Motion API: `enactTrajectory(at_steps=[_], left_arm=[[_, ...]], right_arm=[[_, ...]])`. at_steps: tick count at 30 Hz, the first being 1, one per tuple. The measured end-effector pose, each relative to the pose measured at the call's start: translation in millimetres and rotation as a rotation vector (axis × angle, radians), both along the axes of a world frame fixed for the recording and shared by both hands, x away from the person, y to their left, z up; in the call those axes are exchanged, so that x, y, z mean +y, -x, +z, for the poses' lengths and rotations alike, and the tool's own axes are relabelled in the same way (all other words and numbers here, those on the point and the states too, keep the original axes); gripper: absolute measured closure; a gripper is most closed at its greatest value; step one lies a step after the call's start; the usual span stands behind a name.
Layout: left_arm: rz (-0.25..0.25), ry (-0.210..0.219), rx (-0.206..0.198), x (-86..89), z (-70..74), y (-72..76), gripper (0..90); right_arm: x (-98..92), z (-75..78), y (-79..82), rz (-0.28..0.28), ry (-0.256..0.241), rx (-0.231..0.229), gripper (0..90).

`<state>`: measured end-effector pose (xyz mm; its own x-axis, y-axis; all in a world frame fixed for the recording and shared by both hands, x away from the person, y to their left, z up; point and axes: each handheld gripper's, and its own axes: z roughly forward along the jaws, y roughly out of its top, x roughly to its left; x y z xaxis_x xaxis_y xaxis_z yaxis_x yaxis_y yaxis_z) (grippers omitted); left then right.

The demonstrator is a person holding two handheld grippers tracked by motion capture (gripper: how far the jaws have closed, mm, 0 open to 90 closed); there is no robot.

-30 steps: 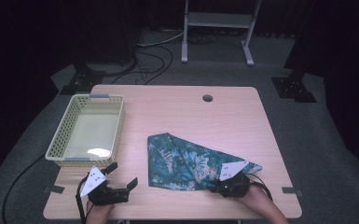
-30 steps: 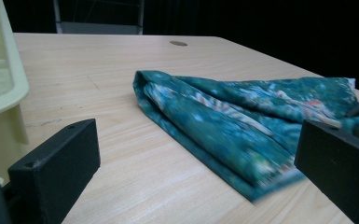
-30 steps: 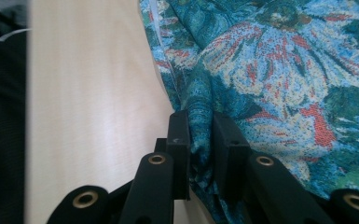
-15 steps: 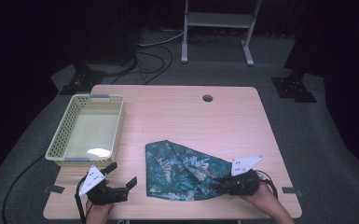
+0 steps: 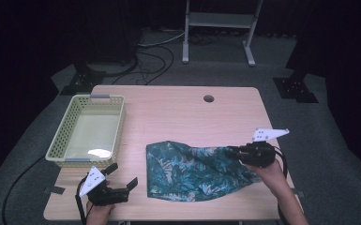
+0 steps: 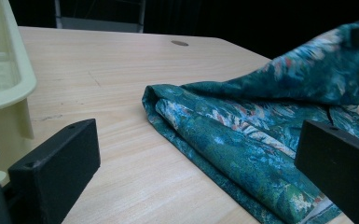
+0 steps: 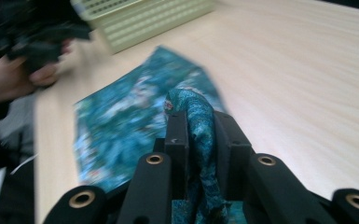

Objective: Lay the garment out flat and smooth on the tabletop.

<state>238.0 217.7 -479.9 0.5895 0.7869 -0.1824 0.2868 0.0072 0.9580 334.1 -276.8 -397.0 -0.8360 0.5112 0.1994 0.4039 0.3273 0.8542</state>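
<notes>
Wooden table [image 5: 178,112] | green basket [image 5: 90,131] left | dark room, grey floor [image 5: 37,126]

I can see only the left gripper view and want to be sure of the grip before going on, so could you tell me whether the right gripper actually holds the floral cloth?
Observer: Yes, the right gripper is shut on a bunched fold of the floral cloth.
Operator: Thank you. Is the yellow basket holding anything?
Observer: No, the yellow basket is empty inside.
Operator: And is my left gripper touching the cloth?
Observer: No, the left gripper is open, apart from the cloth's left edge.
</notes>
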Motion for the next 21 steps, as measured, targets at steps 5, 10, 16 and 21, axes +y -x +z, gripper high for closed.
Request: enactTrajectory(at_steps=[5, 10, 16, 21], left_arm=[[0.0, 0.002, 0.003, 0.3, 0.0, -0.3, 0.0], [-0.001, 0.005, 0.001, 0.3, -0.1, -0.3, 0.0], [-0.006, -0.001, -0.001, -0.7, -0.1, -0.2, 0.0], [-0.007, 0.025, -0.004, 1.8, -0.6, -0.4, 0.0]], right_arm=[[-9.7, 3.0, -28.2, -0.093, 0.038, 0.005, 76.5], [-18.7, -5.4, -60.1, -0.175, 0.063, 0.048, 76.6], [-27.7, -19.9, -89.2, -0.254, 0.118, 0.111, 75.6], [-34.0, -23.7, -105.8, -0.322, 0.175, 0.136, 75.5]])
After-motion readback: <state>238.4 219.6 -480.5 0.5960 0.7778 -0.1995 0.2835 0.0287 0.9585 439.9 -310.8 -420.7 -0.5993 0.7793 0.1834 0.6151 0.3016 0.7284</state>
